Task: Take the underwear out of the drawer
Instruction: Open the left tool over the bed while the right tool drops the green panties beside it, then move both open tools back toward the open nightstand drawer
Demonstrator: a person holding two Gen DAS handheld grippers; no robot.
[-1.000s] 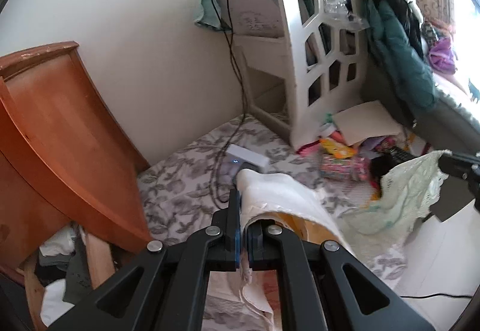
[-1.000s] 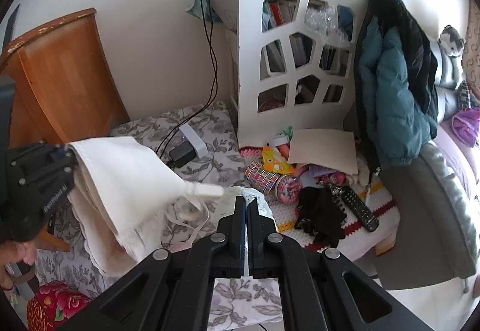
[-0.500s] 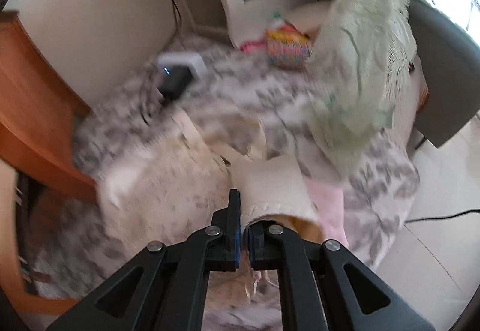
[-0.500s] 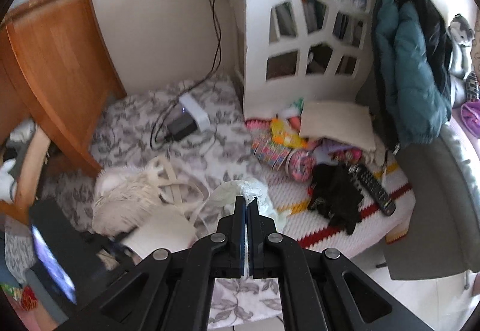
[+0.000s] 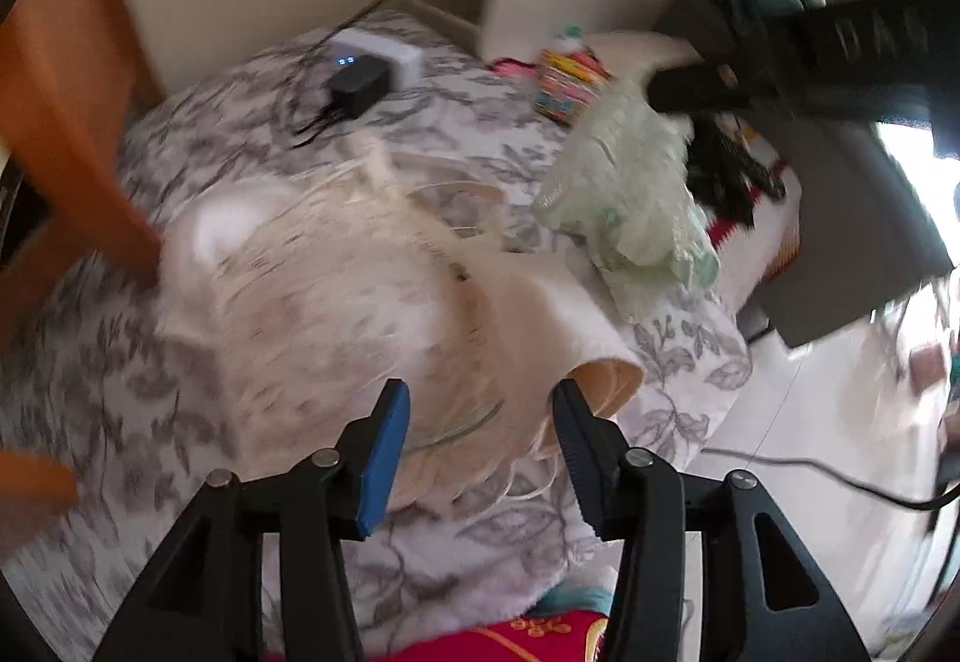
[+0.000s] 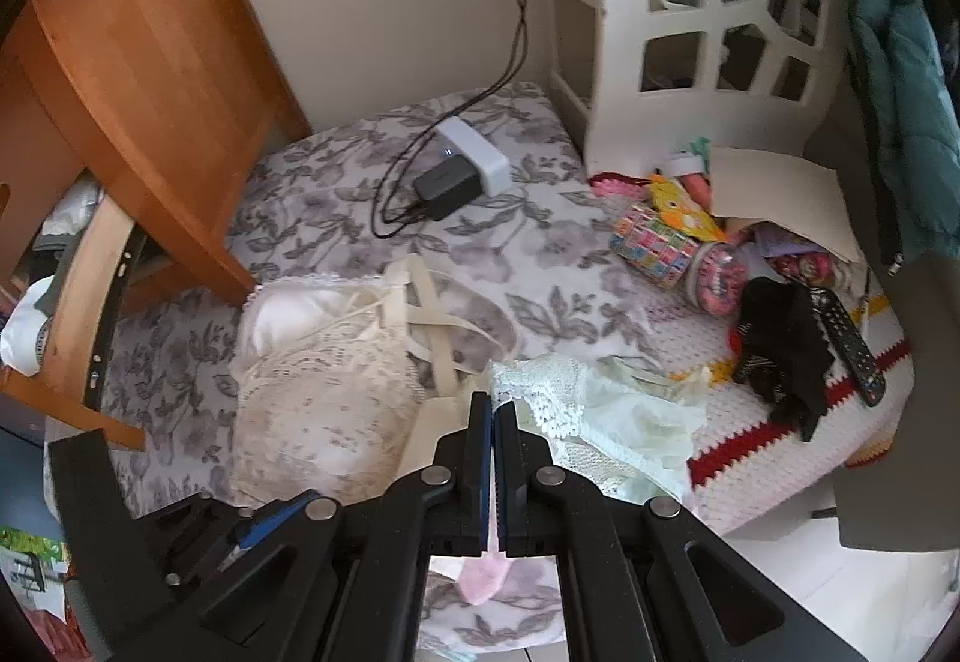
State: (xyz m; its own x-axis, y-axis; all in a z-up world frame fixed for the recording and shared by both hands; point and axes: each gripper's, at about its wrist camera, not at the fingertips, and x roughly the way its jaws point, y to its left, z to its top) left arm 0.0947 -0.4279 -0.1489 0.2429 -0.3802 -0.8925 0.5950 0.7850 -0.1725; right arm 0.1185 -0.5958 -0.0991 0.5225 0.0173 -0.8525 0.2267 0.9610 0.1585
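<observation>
A cream lace underwear piece (image 5: 336,302) lies bunched on the floral bed cover (image 5: 456,80), just ahead of my left gripper (image 5: 480,422), which stands open with nothing held. The same cream piece (image 6: 324,380) shows in the right wrist view, left of my right gripper (image 6: 493,410). That gripper is shut on the lace edge of a pale green underwear piece (image 6: 606,422), which drapes onto the bed. In the left wrist view the green piece (image 5: 630,194) hangs from the black right gripper (image 5: 666,92). The open wooden drawer (image 6: 90,302) is at the left with clothes inside.
A white power strip with a black charger (image 6: 462,176) and cables lies at the back of the bed. A white cut-out shelf (image 6: 708,14) stands behind toys (image 6: 654,242), a remote (image 6: 852,344) and a black cloth (image 6: 780,350). A teal jacket (image 6: 900,92) hangs at right.
My left gripper has opened and let the cream underwear drop onto the bed cover. My right gripper, still shut on the green piece, has come down toward the bed.
</observation>
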